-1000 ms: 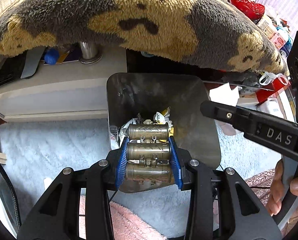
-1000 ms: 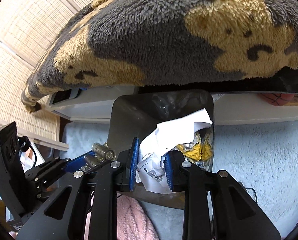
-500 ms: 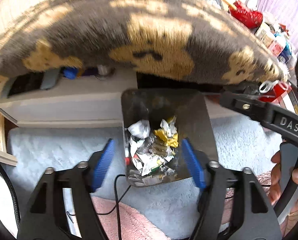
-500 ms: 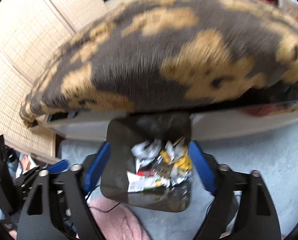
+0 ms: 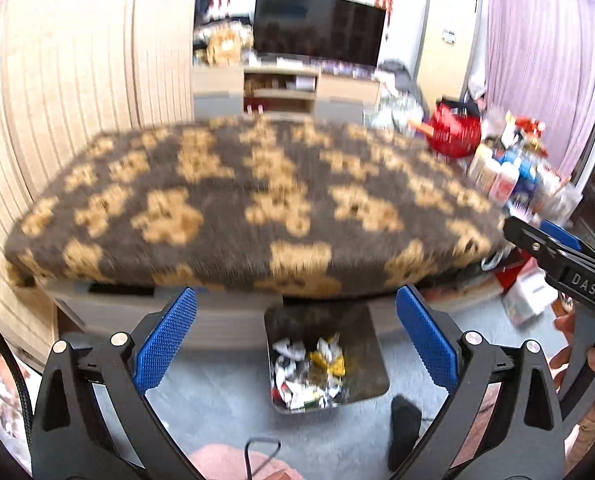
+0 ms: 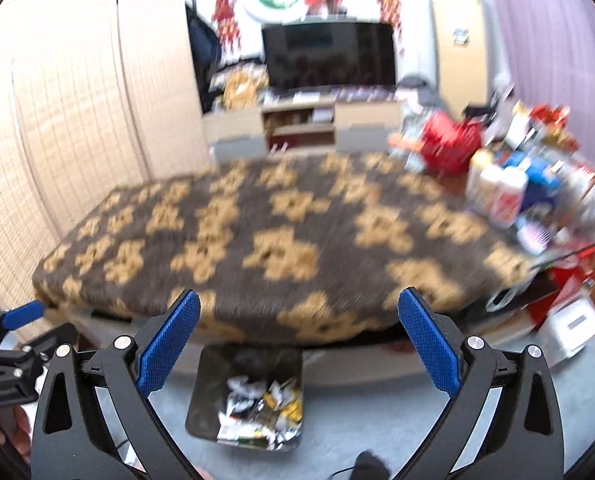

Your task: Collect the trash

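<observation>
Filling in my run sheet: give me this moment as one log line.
left gripper: open, empty, jaws just opened | right gripper: open, empty, jaws just opened | trash bin: on floor, holds wrappers

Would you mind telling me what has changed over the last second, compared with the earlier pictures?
The left gripper let go of three metal cylinders and the right gripper let go of crumpled paper; both sets of jaws have just been opening and now stand wide and empty. Both have risen away from the bin. The bin, the trash in it, and the bear-patterned blanket stayed put.
</observation>
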